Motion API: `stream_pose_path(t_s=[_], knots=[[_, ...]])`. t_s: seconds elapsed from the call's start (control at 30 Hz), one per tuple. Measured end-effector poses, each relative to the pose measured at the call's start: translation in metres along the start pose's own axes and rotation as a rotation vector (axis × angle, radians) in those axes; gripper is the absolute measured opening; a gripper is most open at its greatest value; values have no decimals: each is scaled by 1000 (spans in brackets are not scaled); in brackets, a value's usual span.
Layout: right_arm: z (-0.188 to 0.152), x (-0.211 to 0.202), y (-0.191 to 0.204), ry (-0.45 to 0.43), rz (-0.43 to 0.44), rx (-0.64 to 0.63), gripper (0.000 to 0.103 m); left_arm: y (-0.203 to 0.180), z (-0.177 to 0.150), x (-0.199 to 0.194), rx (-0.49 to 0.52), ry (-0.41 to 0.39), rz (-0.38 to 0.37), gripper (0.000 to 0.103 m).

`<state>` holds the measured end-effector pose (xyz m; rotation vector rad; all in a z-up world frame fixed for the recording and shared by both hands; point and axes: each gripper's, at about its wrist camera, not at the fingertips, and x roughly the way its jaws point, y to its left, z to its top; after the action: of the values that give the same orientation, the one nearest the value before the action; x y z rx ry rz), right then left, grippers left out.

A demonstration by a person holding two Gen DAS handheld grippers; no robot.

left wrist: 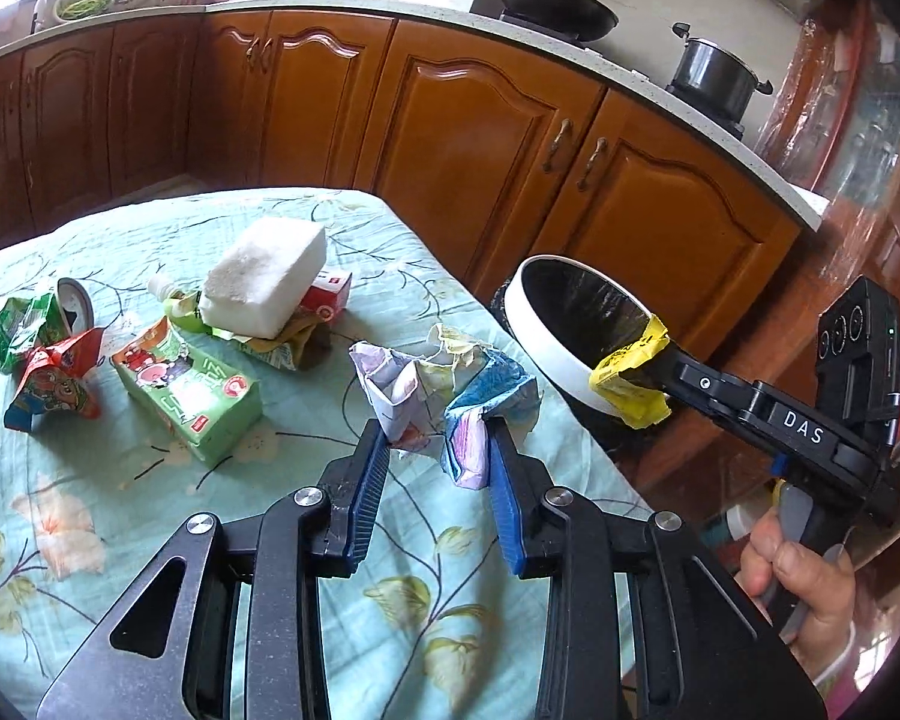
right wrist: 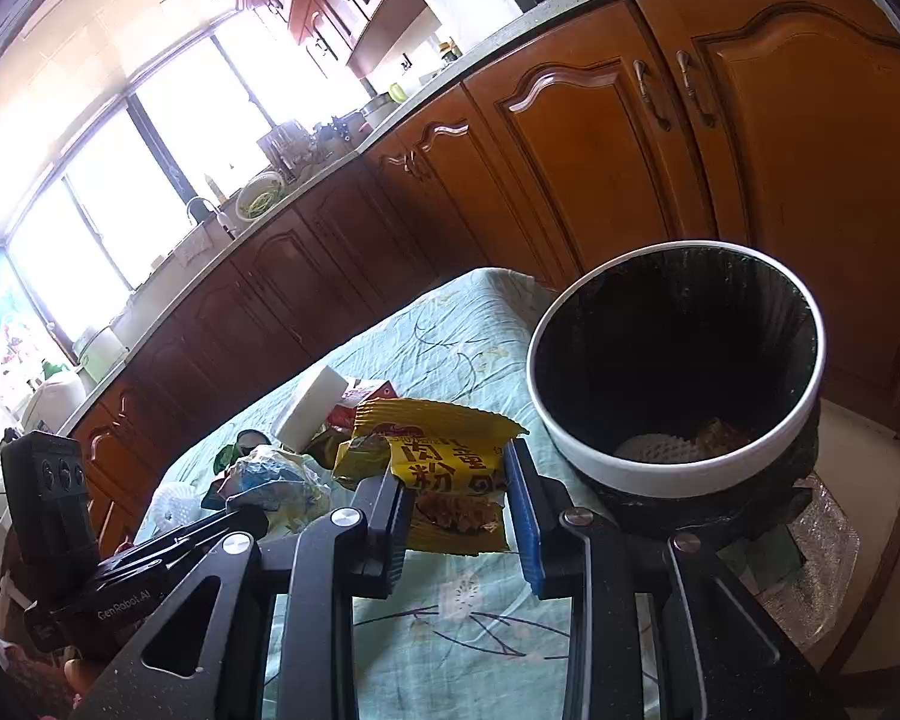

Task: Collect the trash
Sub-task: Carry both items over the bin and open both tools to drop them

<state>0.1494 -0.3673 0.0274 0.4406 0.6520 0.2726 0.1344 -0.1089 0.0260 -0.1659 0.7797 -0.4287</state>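
Observation:
My left gripper (left wrist: pixel 435 441) is shut on a crumpled wad of paper and wrappers (left wrist: pixel 444 390), held just above the flowered tablecloth (left wrist: pixel 150 540) near its right edge. My right gripper (right wrist: pixel 453 483) is shut on a yellow snack wrapper (right wrist: pixel 444 462) and holds it beside the white-rimmed trash bin (right wrist: pixel 678 462) with a black liner. In the left wrist view the right gripper (left wrist: pixel 636 381) holds the yellow wrapper (left wrist: pixel 627 378) at the bin's rim (left wrist: pixel 546 348). The bin holds some trash at its bottom.
On the table lie a green carton (left wrist: pixel 189 393), a white sponge block (left wrist: pixel 264 279) on flattened packs, a red-green wrapper (left wrist: pixel 51 372) and a small can (left wrist: pixel 75 303). Wooden kitchen cabinets (left wrist: pixel 480 120) stand behind, with a wok and a pot on the counter.

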Motion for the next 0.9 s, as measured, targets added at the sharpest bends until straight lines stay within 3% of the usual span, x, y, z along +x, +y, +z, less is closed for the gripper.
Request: stream_pose_path(t_s=[0.53, 0.9], knots=[[21, -26, -56, -72, -88, 70, 30, -51, 20, 20, 111, 6, -53, 31], [41, -16, -81, -71, -134, 89, 30, -83, 41, 53, 172, 32, -89, 31]])
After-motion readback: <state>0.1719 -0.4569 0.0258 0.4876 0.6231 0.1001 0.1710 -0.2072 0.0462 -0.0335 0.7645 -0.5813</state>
